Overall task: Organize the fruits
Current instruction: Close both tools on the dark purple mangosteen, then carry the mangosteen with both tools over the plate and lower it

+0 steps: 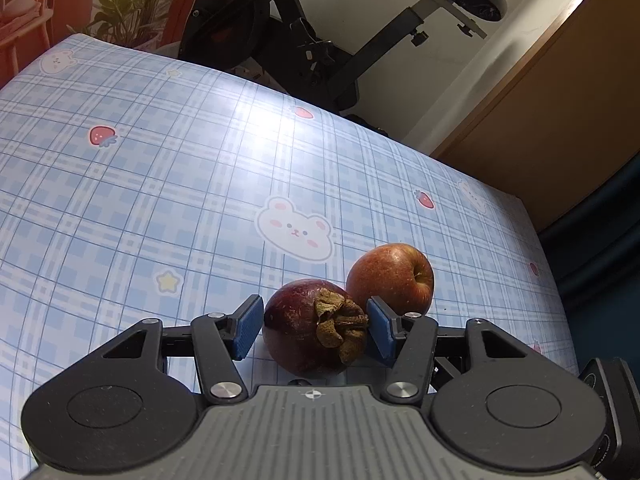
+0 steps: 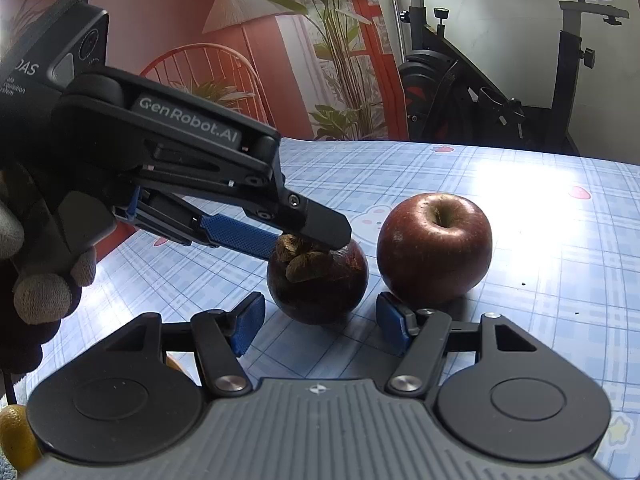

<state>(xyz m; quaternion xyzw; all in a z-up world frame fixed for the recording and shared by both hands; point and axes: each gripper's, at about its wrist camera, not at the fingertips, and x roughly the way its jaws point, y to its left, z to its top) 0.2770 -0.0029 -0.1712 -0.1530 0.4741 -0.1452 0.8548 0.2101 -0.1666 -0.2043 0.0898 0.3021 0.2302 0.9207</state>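
A dark purple mangosteen (image 1: 308, 328) with a dry brown calyx rests on the blue checked tablecloth (image 1: 160, 184). My left gripper (image 1: 314, 328) has its blue pads on both sides of it, touching or nearly so. A red apple (image 1: 390, 280) sits just behind it. In the right wrist view the left gripper (image 2: 304, 240) comes in from the left over the mangosteen (image 2: 318, 284), with the apple (image 2: 434, 248) to its right. My right gripper (image 2: 320, 328) is open and empty, just in front of the mangosteen.
A yellow fruit (image 2: 14, 436) shows at the lower left edge of the right wrist view. An exercise bike (image 2: 480, 80) stands behind the table, with a plant (image 2: 340, 60) and red wall decor to its left. A wooden cabinet (image 1: 560, 120) is at the right.
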